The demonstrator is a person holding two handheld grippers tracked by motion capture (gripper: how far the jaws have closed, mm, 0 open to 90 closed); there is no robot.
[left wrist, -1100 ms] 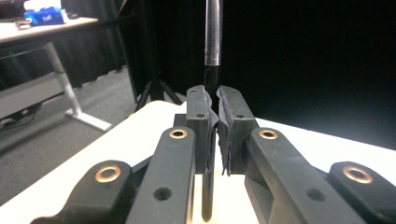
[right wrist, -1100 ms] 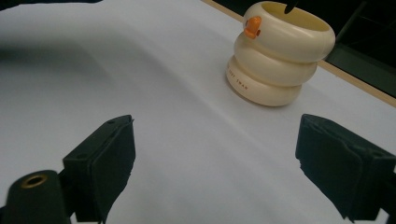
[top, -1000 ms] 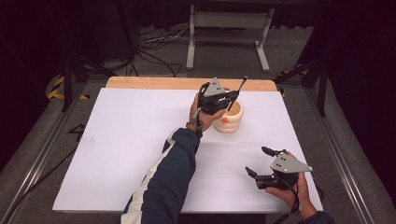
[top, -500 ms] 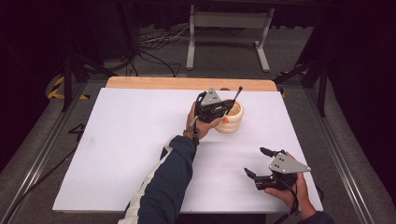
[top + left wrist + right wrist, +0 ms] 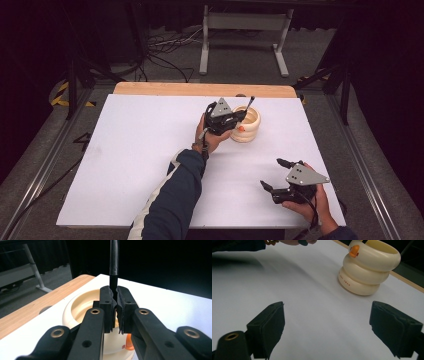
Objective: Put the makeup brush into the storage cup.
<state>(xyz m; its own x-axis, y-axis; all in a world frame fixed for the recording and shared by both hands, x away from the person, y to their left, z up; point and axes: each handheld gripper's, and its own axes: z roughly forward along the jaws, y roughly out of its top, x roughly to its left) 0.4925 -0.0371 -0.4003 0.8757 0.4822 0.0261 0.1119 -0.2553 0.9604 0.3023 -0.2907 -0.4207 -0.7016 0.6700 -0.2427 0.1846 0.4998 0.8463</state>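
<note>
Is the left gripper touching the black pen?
Touching. In the left gripper view, the left gripper has its pads clamped against the black pen.

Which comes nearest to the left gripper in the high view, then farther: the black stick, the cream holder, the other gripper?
From the left gripper:
1. black stick, clamped in it, slanting up to its right.
2. cream ringed holder, just right, below the stick.
3. right gripper, far off, near the table's front right.

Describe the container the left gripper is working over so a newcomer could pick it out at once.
On the white table top, toward its far wooden edge, stands a cream holder made of stacked rounded rings. It is the one freestanding thing there, marked by a small orange beak on its side, with the left gripper holding a black pen above its open top.
</note>
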